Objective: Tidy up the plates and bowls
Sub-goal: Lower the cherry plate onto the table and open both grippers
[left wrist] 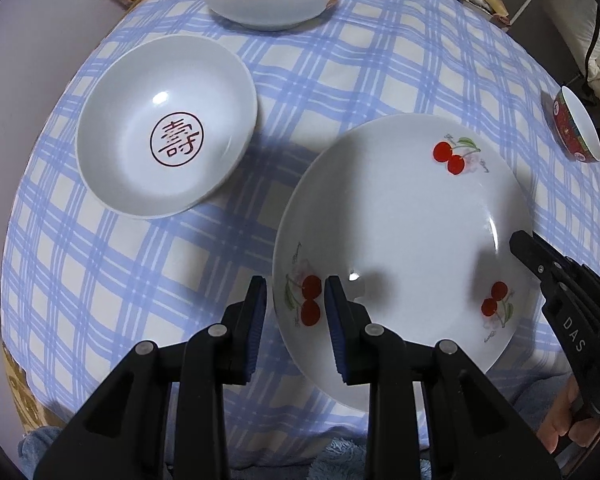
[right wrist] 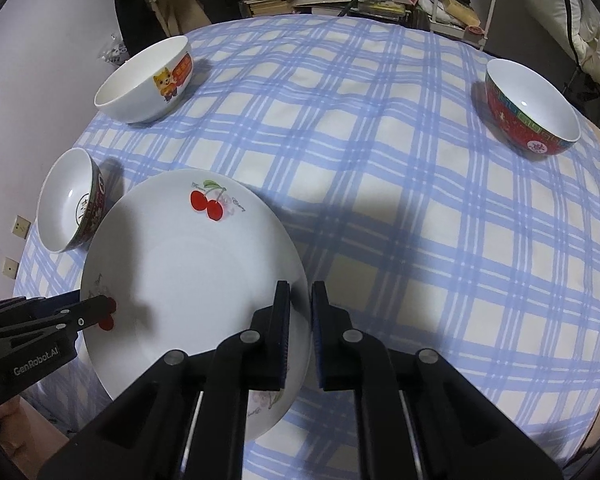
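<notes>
Table (right wrist: 380,168): covered by a blue-and-cream checked cloth (left wrist: 140,272), which carries all the crockery.

Cherry plate (left wrist: 400,240): the largest piece, white with three cherry sprigs, lying at the near edge of the table. In the left wrist view it fills the 3 to 5 o'clock area; in the right wrist view it sits at 8 o'clock.

White bowl with a red character seal (left wrist: 166,126): at 10 o'clock in the left wrist view, upright, just beside the plate's far-left rim and apart from it.

White bowl with a cartoon cat (right wrist: 146,80): at 11 o'clock in the right wrist view, well apart from the plate.

Red patterned bowl (right wrist: 532,108): at 2 o'clock in the right wrist view, well apart from everything else.

Left gripper (left wrist: 295,302): fingers part-open, straddling the plate's left rim, one pad outside and one over the plate's inner face. A gap shows on both sides; nothing is clamped.

Right gripper (right wrist: 301,308): fingers narrowly apart, astride the plate's right rim. Whether the pads touch the rim is, from this angle, not certain.

Wall sockets (right wrist: 20,226): two, on the wall at 9 o'clock.
</notes>
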`<state>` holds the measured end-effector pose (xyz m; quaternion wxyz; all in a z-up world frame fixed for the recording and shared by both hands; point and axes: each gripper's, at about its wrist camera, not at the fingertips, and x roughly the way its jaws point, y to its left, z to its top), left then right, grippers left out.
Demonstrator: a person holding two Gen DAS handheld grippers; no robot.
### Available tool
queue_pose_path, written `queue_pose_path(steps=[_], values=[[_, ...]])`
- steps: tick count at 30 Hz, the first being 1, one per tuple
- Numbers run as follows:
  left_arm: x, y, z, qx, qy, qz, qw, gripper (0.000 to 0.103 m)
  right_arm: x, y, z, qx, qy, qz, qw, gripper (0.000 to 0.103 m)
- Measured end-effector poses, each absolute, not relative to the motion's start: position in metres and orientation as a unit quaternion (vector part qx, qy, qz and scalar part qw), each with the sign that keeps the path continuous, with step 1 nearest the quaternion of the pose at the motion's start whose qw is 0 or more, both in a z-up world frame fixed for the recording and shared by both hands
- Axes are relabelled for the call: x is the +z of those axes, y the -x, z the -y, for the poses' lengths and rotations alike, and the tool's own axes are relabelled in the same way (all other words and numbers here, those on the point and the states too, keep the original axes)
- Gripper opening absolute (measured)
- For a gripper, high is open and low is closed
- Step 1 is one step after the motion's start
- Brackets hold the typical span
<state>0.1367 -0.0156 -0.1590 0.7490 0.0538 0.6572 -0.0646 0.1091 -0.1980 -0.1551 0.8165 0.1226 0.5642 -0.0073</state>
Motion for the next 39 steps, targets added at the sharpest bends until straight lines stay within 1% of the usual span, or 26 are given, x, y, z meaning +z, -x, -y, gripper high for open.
queue_pose_path(steps=[12, 20, 23, 27, 29, 31, 32, 33, 34, 35, 36, 39], values=[[-0.156, -0.137, 0.008, -0.060, -0.060, -0.648, 0.757, 0.030, -0.153, -0.107, 0.197, -0.007, -0.111, -0.565, 0.817, 0.012], [-0.134, -0.126, 0.009, -0.059, -0.062, -0.624, 0.777, 0.031, -0.144, -0.107, 0.203, -0.006, -0.129, -0.550, 0.825, 0.012], [-0.120, -0.120, 0.011, -0.053, -0.074, -0.596, 0.798, 0.032, -0.137, -0.104, 0.205, -0.009, -0.131, -0.538, 0.833, 0.012], [-0.103, -0.116, 0.011, -0.052, -0.075, -0.580, 0.810, 0.033, -0.126, -0.102, 0.207, -0.001, -0.142, -0.525, 0.839, 0.013], [-0.091, -0.115, 0.009, -0.045, -0.079, -0.566, 0.820, 0.034, -0.120, -0.102, 0.207, 0.003, -0.140, -0.521, 0.842, 0.013], [-0.078, -0.116, 0.005, -0.040, -0.073, -0.552, 0.830, 0.044, -0.111, -0.104, 0.206, 0.005, -0.132, -0.511, 0.849, 0.013], [-0.071, -0.117, 0.002, -0.038, -0.068, -0.541, 0.837, 0.046, -0.107, -0.105, 0.206, 0.007, -0.129, -0.507, 0.852, 0.014], [-0.065, -0.118, 0.000, -0.034, -0.066, -0.534, 0.842, 0.047, -0.102, -0.107, 0.205, 0.009, -0.127, -0.502, 0.855, 0.019], [-0.060, -0.120, -0.001, -0.030, -0.067, -0.528, 0.846, 0.048, -0.098, -0.109, 0.205, 0.011, -0.125, -0.497, 0.859, 0.029], [-0.054, -0.123, -0.002, -0.029, -0.069, -0.522, 0.849, 0.049, -0.092, -0.112, 0.205, 0.014, -0.124, -0.490, 0.863, 0.035], [-0.050, -0.125, -0.002, -0.029, -0.070, -0.519, 0.851, 0.052, -0.087, -0.114, 0.205, 0.016, -0.123, -0.484, 0.866, 0.043], [-0.036, -0.130, -0.005, -0.026, -0.071, -0.505, 0.860, 0.054, -0.071, -0.122, 0.207, 0.013, -0.118, -0.468, 0.875, 0.051]])
